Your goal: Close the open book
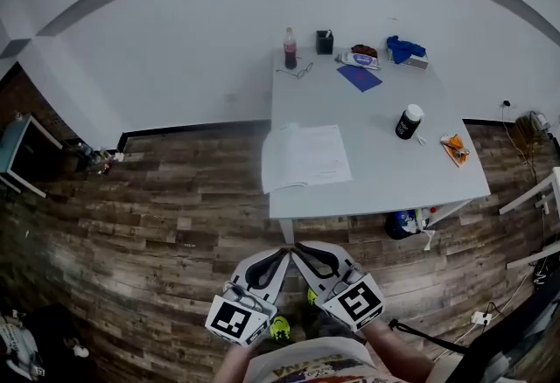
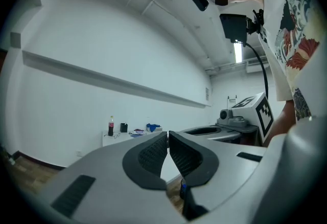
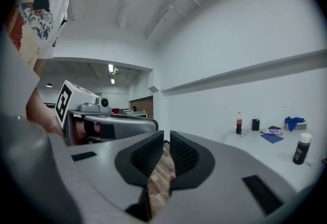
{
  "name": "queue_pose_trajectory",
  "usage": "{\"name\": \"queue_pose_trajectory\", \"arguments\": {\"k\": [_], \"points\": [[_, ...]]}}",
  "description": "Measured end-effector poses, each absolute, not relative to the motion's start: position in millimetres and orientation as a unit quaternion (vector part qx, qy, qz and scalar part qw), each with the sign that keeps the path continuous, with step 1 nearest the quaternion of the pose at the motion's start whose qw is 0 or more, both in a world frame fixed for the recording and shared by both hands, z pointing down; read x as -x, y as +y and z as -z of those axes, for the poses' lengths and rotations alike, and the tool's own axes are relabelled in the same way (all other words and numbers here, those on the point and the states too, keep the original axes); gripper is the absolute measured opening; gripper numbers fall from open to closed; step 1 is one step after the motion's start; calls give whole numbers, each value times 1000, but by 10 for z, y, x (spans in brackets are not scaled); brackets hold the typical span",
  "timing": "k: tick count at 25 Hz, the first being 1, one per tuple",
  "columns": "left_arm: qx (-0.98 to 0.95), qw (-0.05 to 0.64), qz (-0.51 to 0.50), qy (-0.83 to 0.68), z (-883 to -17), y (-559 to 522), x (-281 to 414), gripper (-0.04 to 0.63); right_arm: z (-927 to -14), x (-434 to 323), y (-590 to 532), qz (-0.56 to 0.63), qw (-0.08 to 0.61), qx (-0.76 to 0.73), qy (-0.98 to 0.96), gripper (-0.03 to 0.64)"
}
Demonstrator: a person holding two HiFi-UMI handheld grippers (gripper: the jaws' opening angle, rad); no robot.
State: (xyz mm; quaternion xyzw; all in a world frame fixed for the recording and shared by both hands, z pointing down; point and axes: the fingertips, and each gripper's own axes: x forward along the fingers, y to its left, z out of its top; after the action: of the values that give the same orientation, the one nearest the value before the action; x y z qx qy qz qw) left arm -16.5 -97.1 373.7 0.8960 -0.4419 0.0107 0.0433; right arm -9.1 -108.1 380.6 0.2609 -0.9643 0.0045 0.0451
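Left gripper [image 1: 278, 257]: held low in front of the person, over the wood floor [image 1: 175, 224], short of the table's near edge. Jaws are pressed together, nothing in them.
Right gripper [image 1: 308, 254]: right beside the left one, tips nearly touching each other. Same deal, jaws closed up with only floor showing through the sliver between them, nothing pinched.
Table [image 1: 385, 180]: white, sits against the far wall, well apart from both grippers.
Open book [image 1: 304, 156]: lying flat and open at the near-left corner of the table, up against the left edge, white pages up. Neither gripper is touching it.
Black jar with white lid [image 1: 408, 121]: upright, toward the right edge, about halfway back.
Orange thing [image 1: 454, 148]: small, by the right edge near the jar, can't tell what it is.
Blue sheet [image 1: 360, 77]: flat, toward the far edge, mid-table.
Glasses [image 1: 300, 70]: near the far-left corner, just in front of the bottle.
Cola bottle [image 1: 290, 48]: upright at the far-left corner.
Black holder [image 1: 325, 42]: on the far edge, just right of the bottle.
Blue cloth [image 1: 404, 48]: bunched up toward the far-right corner.
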Motion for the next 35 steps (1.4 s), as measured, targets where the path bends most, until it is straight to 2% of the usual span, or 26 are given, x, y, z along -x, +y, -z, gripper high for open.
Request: {"name": "queue_pose_trajectory", "arguments": {"k": [9, 17, 25, 35], "points": [[-884, 41, -13, -466, -3763, -1844, -296, 14, -3882, -354, -1943, 2, 49, -227, -973, 28], [-876, 48, -22, -479, -3800, -2211, -422, 14, -3957, -467, -2312, -8, 45, -214, -976, 28], [-876, 56, -23, -479, -3858, -2533, -275, 14, -4048, -319, -2608, -57, 49, -228, -971, 28], [-897, 50, -4, -439, -3728, -3136, 46, 14, -3897, -63, -3232, -35, 57, -280, -958, 28]]}}
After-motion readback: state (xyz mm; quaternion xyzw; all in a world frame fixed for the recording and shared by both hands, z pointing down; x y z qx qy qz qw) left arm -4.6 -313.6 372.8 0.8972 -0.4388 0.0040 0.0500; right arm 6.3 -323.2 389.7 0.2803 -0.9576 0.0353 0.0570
